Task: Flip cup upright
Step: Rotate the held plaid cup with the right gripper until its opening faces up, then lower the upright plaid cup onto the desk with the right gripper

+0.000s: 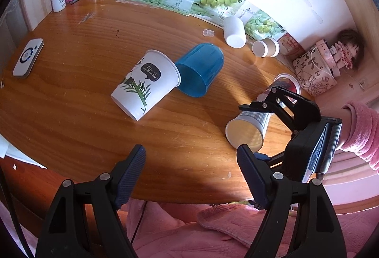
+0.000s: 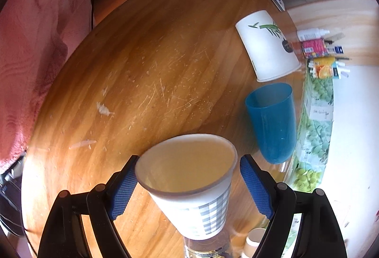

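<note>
Right wrist view: we see the checked paper cup [image 2: 189, 184] lying on its side on the wooden table [image 2: 142, 68], empty, mouth towards us. Our right gripper [image 2: 188, 184] straddles it, fingers apart, the left pad touching its rim. Beyond the checked cup lie an empty blue cup [image 2: 272, 120] and the panda cup [image 2: 267, 47]. Our left gripper [image 1: 190, 172] hovers spread wide.
</note>
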